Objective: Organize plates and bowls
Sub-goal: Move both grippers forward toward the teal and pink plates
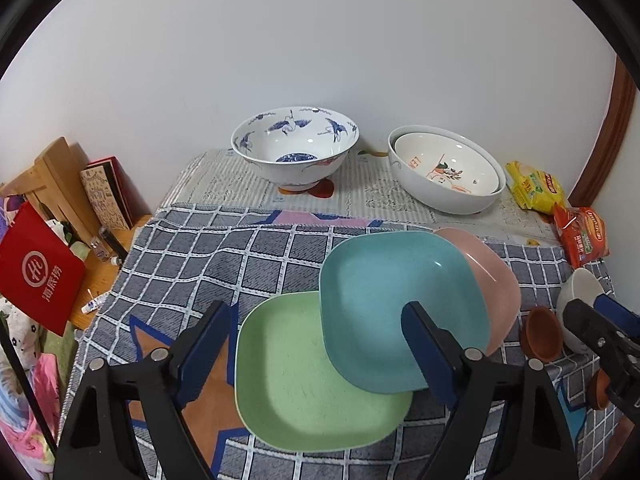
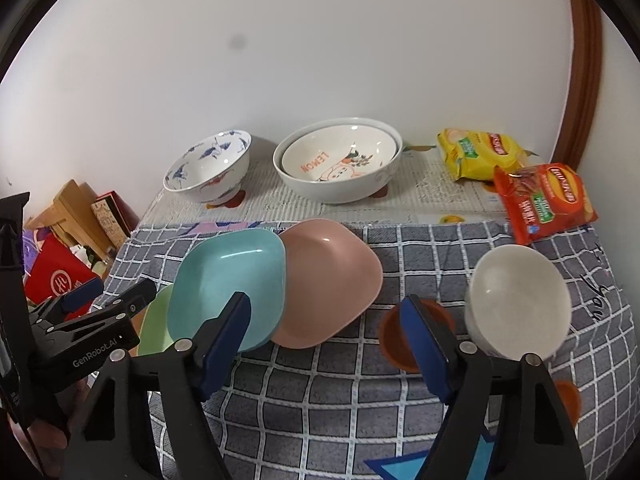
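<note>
Three square plates overlap on the checked cloth: green (image 1: 304, 376) in front, teal (image 1: 396, 304) leaning on it, pink (image 1: 496, 280) behind. They also show in the right wrist view: teal (image 2: 228, 280), pink (image 2: 332, 280), green (image 2: 158, 324). My left gripper (image 1: 316, 360) is open and empty above the green and teal plates. My right gripper (image 2: 332, 344) is open and empty over the cloth. A white bowl (image 2: 518, 308) lies tilted beside a small brown bowl (image 2: 394, 340). At the back stand a blue crane bowl (image 1: 294, 148) and two nested white bowls (image 1: 444, 168).
Yellow (image 2: 478, 152) and red (image 2: 544, 200) snack packs lie at the back right. Another small brown dish (image 2: 568, 400) sits at the right edge. Left of the table are a red bag (image 1: 40, 272), books and wooden boards (image 1: 52, 176). A wall stands close behind.
</note>
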